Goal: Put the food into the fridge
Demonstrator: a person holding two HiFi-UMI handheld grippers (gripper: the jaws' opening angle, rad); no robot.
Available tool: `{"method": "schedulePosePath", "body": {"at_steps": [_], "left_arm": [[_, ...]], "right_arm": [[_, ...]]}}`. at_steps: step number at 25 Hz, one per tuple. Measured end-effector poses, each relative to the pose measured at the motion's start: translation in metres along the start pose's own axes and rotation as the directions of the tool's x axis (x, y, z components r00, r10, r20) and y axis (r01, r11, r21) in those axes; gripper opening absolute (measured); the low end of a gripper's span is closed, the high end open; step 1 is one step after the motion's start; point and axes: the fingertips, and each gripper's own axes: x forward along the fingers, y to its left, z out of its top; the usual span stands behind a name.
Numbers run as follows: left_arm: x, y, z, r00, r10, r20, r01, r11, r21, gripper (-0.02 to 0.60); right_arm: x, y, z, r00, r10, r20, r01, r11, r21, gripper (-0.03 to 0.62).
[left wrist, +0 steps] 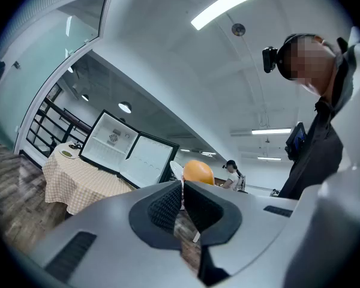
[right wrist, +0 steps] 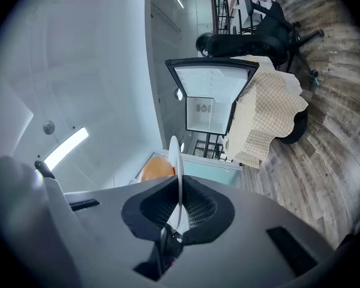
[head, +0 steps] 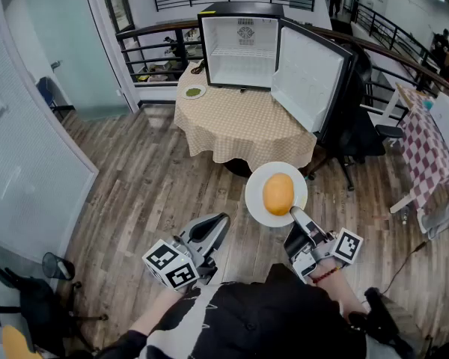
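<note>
Left claw (head: 218,223): held low on the left, clenched on nothing; in its own view (left wrist: 183,198) the ribbed pads all but meet, with nothing between them.
Small dish (head: 194,92): at the far left edge of the table, something green in it, apart from the fridge.
Table (head: 239,137): round, under a checked cloth, well ahead across the wood floor.
Fridge (head: 243,51): standing on the table, white inside, one shelf, nothing visible on it.
Fridge door (head: 308,77): swung wide open to the right.
Plate (head: 256,202): white, held in the air well short of the table; seen edge-on from the right gripper view (right wrist: 175,155).
Food (head: 278,193): one round orange-yellow piece in the middle of the plate, not in the fridge.
Right claw (head: 298,219): grasping the plate by its near rim, which is pinched between the pads (right wrist: 180,212).
Done so far: door open, food on the plate and off any surface.
Left to do, by judgement: most of the job, namely crossing to the table, sliding the plate onto the shelf and releasing the rim.
Writing: a dark emblem on the fridge's back wall, too small to read.
Markers: black-and-white squares on both claws' cubes, no letters.
Brands: none legible.
</note>
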Motion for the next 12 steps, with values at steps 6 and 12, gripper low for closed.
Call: {"method": "schedulePosePath", "body": {"at_steps": [6,12], "left_arm": [[0.0011,0.0011,0.0,1.0,-0.001,-0.002,0.001,1.0,0.002,0.021],[-0.0027,0.0044,0.0001,1.0,-0.001,0.0,0.001,1.0,-0.015,0.021]], "right_arm": [[0.0029,0.0008,-0.0012,1.0,0.0,-0.006,0.0,1.0,0.006,0.023],[0.0041,-0.0002,-0.003,1.0,-0.007,-0.001,0.007,1.0,0.02,0.025]]}}
